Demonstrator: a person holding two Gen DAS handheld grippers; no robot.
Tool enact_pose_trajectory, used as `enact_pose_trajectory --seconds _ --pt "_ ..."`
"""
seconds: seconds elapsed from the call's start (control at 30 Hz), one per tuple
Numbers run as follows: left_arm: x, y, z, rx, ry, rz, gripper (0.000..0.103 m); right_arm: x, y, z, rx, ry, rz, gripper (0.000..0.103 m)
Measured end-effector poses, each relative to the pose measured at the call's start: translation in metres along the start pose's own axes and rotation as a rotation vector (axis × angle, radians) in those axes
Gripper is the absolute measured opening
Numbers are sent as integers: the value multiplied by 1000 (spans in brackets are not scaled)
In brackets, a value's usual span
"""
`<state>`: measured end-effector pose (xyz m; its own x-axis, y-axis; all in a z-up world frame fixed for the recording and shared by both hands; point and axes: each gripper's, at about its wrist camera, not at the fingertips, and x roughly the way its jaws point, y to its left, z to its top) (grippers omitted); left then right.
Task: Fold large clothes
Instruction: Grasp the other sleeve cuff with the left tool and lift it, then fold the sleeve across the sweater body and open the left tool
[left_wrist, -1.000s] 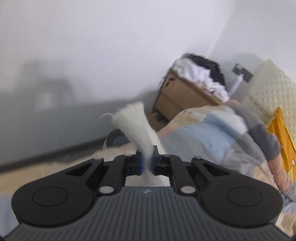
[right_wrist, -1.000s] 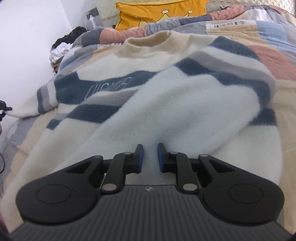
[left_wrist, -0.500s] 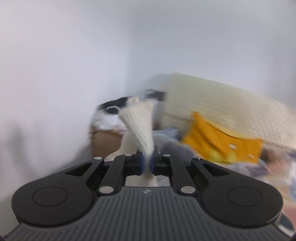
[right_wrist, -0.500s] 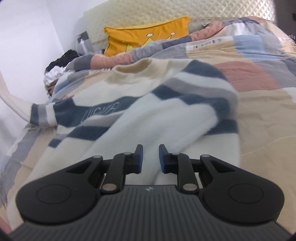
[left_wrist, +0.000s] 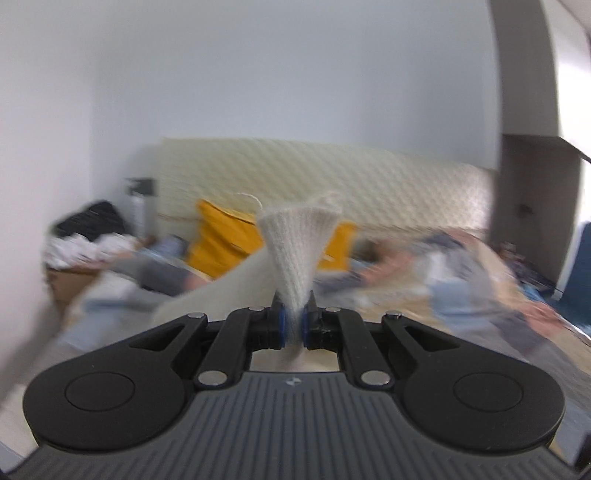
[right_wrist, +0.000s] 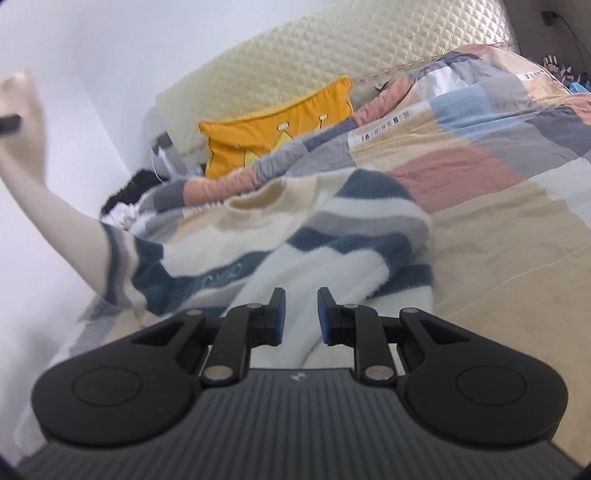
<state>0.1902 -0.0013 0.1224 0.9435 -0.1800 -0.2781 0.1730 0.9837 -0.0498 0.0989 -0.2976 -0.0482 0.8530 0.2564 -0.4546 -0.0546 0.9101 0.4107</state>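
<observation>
A large fleece sweater with cream, grey and dark blue stripes lies on the bed. My left gripper is shut on the cream ribbed cuff of its sleeve, which fans out above the jaws. In the right wrist view that sleeve stretches up and to the left, lifted off the bed. My right gripper is open and empty, just above the sweater's white lower part.
The bed has a patchwork quilt, a yellow pillow and a quilted cream headboard. A cardboard box of clothes stands at the left by the wall. A dark wardrobe edge is at the right.
My left gripper has swung right and up with the cuff, from facing the box and wall to facing the headboard. The sleeve now rises high. My right gripper has tilted up and stays open.
</observation>
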Motion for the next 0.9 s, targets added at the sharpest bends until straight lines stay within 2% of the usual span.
enact_pose_trajectory --seconds 0.2,0.27,0.4,0.47,0.6,0.7,0.77,0.8,0.87,0.9 --pt "8 -81 -86 4 69 -199 9 -20 -21 7 65 -37 -8 22" --pt "14 -105 -117 28 135 -213 9 -27 -32 9 93 -47 -29 23" --pt "32 -134 -178 6 256 -260 9 -33 -51 10 159 -70 -77 23" --pt "47 -133 -203 -11 343 -309 9 -31 -56 11 182 -68 -94 23" --pt "62 -139 -249 -1 435 -323 10 -25 -56 9 170 -58 -111 23" --pt "73 -125 -257 -19 465 -329 10 -24 -55 7 150 -49 -99 24" --pt "62 -120 -245 -23 450 -341 11 -25 -54 6 139 -39 -89 24" --pt "58 -118 -243 -7 446 -349 15 -25 -53 5 141 -37 -84 24" --pt "47 -114 -222 1 472 -403 33 -26 -54 5 146 -39 -78 24" --pt "43 -110 -219 -13 494 -445 49 -26 -54 6 147 -42 -77 24"
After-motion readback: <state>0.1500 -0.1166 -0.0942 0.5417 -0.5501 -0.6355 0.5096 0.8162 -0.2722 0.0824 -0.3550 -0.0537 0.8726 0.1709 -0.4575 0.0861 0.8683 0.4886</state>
